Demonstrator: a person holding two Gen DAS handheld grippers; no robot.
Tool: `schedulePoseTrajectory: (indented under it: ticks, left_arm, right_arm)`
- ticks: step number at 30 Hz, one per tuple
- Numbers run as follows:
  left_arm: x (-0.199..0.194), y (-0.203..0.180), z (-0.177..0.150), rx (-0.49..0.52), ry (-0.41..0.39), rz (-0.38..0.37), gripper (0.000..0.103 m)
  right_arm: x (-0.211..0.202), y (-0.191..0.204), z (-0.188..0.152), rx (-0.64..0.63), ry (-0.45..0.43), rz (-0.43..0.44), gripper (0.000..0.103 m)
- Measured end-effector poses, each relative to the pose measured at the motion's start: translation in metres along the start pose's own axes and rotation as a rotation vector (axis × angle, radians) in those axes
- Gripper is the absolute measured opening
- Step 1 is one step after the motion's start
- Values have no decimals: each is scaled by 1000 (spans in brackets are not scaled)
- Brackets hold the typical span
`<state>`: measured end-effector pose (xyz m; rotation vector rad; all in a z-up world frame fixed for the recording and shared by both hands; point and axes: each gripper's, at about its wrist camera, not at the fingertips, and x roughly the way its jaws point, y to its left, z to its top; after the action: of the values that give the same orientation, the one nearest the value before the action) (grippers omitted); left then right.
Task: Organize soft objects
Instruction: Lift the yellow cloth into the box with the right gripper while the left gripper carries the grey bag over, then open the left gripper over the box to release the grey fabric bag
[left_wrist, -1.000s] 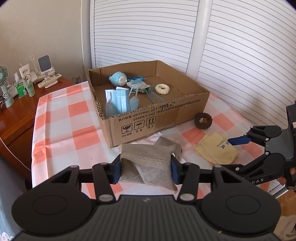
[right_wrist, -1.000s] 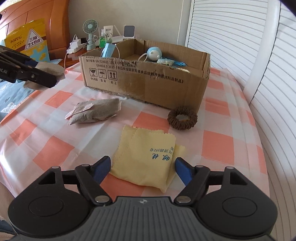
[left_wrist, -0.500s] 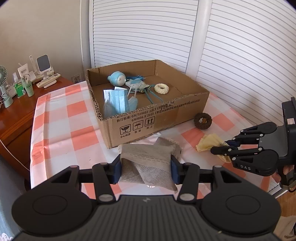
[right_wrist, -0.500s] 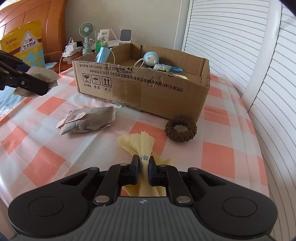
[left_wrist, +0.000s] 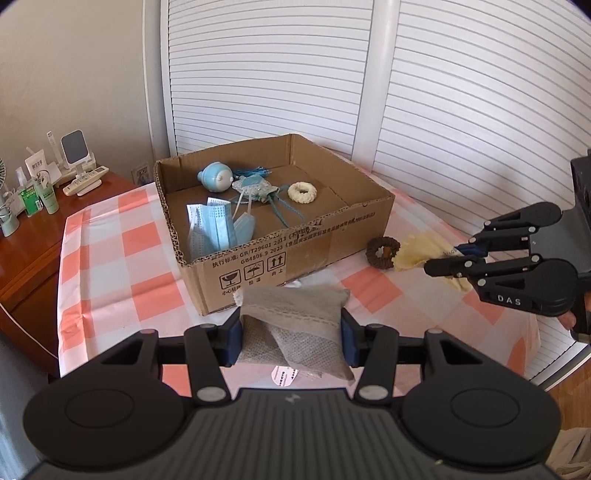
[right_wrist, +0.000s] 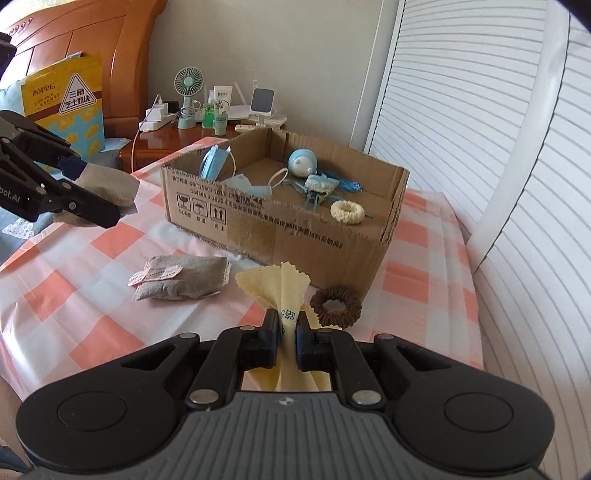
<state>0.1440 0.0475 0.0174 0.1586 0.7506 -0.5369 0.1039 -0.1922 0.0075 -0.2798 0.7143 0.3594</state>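
Observation:
My left gripper (left_wrist: 291, 334) is shut on a grey fabric pouch (left_wrist: 295, 325), held above the table in front of the open cardboard box (left_wrist: 303, 251); it also shows in the right wrist view (right_wrist: 107, 190). My right gripper (right_wrist: 287, 334) is shut on a bunched yellow cloth (right_wrist: 284, 291), lifted off the table to the box's right; the cloth also shows in the left wrist view (left_wrist: 421, 251). The box holds blue face masks (left_wrist: 218, 229), a blue round toy (left_wrist: 216, 177), a blue tasselled item (left_wrist: 255, 190) and a cream scrunchie (left_wrist: 303, 192). A second grey pouch (right_wrist: 181, 278) lies on the checked tablecloth (right_wrist: 74, 295).
A brown scrunchie (right_wrist: 335, 306) lies on the cloth by the box's near right corner. A wooden side table (left_wrist: 33, 236) beyond the box carries a small fan (right_wrist: 188, 96), bottles and a power strip. White shutters (left_wrist: 461, 110) stand behind the table.
My right gripper closed on the yellow cloth, bunched it and lifted it off the table toward the box. My left gripper rose and moved toward the box with the pouch.

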Motion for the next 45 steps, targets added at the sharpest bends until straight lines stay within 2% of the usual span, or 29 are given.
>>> schedulePoseTrajectory:
  ticks: [8, 15, 17, 19, 21, 22, 24, 39, 40, 42, 43, 44, 45]
  left_arm:
    - [-3, -3, 20, 29, -46, 7, 50]
    - [3, 4, 40, 24, -80, 27, 50]
    - [7, 9, 47, 19, -82, 31, 50]
    - [11, 13, 54, 11, -83, 37, 50]
    - [14, 17, 62, 7, -84, 46, 50]
    - [16, 19, 66, 8, -85, 50, 50]
    - [21, 22, 74, 13, -88, 62, 50]
    - [78, 35, 141, 18, -74, 155, 50]
    - [82, 37, 145, 13, -76, 169, 52]
    - [89, 42, 151, 0, -90, 205, 63]
    - [92, 44, 153, 0, -99, 228, 77]
    - [93, 44, 152, 0, -110, 252, 85]
    - [93, 44, 152, 3, -120, 272, 87]
  right_arm:
    - [-9, -21, 57, -43, -97, -13, 11]
    - [28, -36, 113, -42, -124, -7, 12]
    - [42, -40, 122, -19, -116, -1, 23]
    - [55, -43, 125, 5, -100, 25, 73]
    - [59, -44, 121, 22, -107, 20, 98]
    - [60, -43, 117, 31, -114, 15, 103]
    - [60, -44, 110, 51, -107, 36, 103]
    - [27, -37, 41, 203, -19, -25, 103]
    - [24, -36, 37, 210, -19, -38, 103]
    - [20, -34, 30, 212, -20, -54, 103]
    - [18, -33, 26, 214, -22, -63, 103]
    - [17, -33, 22, 216, -20, -72, 103]
    - [17, -33, 18, 221, -17, -79, 103]
